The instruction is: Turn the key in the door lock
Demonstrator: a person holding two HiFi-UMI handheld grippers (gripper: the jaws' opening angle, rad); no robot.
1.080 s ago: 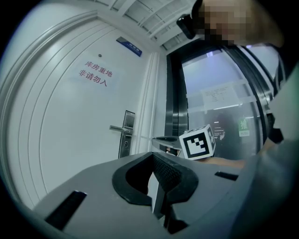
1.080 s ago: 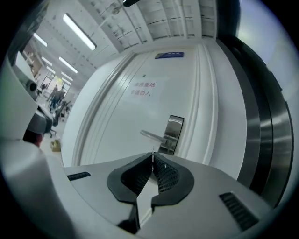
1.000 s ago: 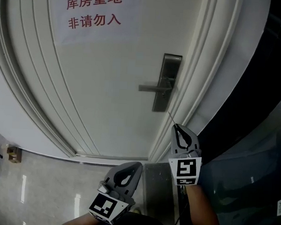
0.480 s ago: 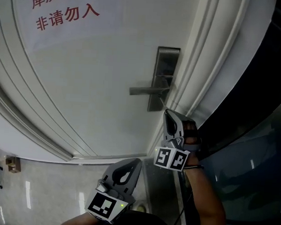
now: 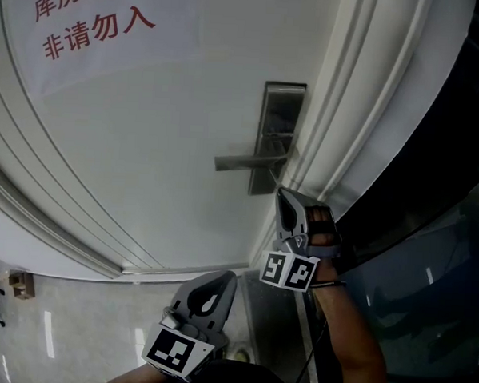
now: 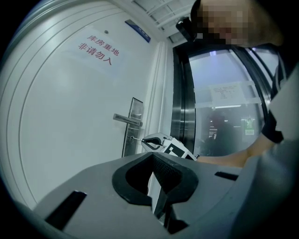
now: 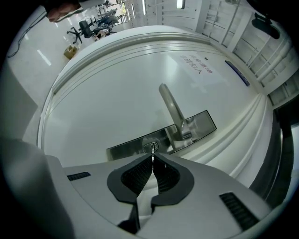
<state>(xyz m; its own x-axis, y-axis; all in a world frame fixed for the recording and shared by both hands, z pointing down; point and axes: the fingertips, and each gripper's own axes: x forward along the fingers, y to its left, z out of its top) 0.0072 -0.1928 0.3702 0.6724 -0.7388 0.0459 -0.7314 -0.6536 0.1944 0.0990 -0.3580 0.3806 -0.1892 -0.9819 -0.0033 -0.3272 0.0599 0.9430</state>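
The right gripper point(image 5: 281, 194) is pressing its tips against the lower end of the lock plate point(image 5: 277, 117), close to the right edge of the white door point(image 5: 145, 158). A second ago it was hanging lower, with the key's thin blade still short of the plate. It has since risen and rolled, so that its marker cube now faces down and left. Over the last half second it is barely shifting at all. In the right gripper view its jaws are closing narrowly on the key point(image 7: 152, 153), whose blade is sitting in the round keyhole point(image 7: 152, 146) at the end of the plate below the lever handle point(image 7: 170, 105). The key is standing edge-on between the ribbed pads point(image 7: 140, 175). I cannot tell from these views whether it is turning. The handle is lying level across the plate, as before. The left gripper point(image 5: 228, 276) is staying low by the bottom edge of the door, over the pale floor point(image 5: 56, 321), well apart from the lock. Its jaws are resting together with nothing between them, and its own view is looking up at the right gripper point(image 6: 154, 139) at the plate. The red-lettered sign point(image 5: 88, 23) is sliding further toward the top left corner of the head view.
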